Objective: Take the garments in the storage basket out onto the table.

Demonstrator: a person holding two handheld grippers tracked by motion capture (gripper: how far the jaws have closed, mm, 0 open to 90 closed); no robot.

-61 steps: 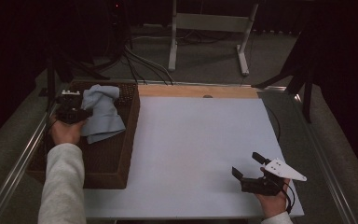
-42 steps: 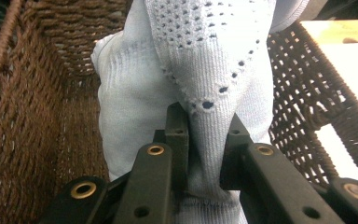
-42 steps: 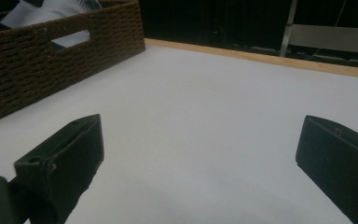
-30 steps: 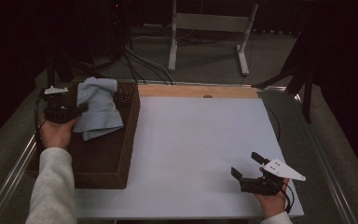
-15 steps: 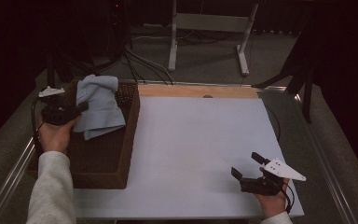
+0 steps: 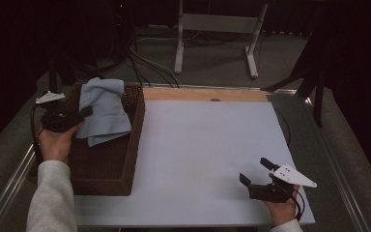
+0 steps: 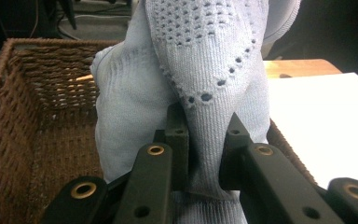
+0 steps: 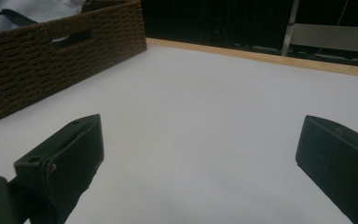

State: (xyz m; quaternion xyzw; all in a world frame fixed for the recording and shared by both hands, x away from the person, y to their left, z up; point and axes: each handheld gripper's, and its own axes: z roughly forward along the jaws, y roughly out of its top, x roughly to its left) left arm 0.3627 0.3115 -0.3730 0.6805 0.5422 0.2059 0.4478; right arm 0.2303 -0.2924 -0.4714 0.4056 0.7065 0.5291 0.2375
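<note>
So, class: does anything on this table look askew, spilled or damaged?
Nothing stands out. The left gripper pinches a pale blue knitted cloth over the brown wicker basket, and the right gripper rests open on the white table.

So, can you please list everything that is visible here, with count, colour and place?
cloth: one, light blue, lifted over the basket, pinched by the left gripper
basket: one, brown wicker, left side of the table
table: one, white top with wooden far edge
stand: one, grey metal, on the floor behind the table
left gripper: one, black, shut on the cloth
right gripper: one, black, open, near right corner
</note>
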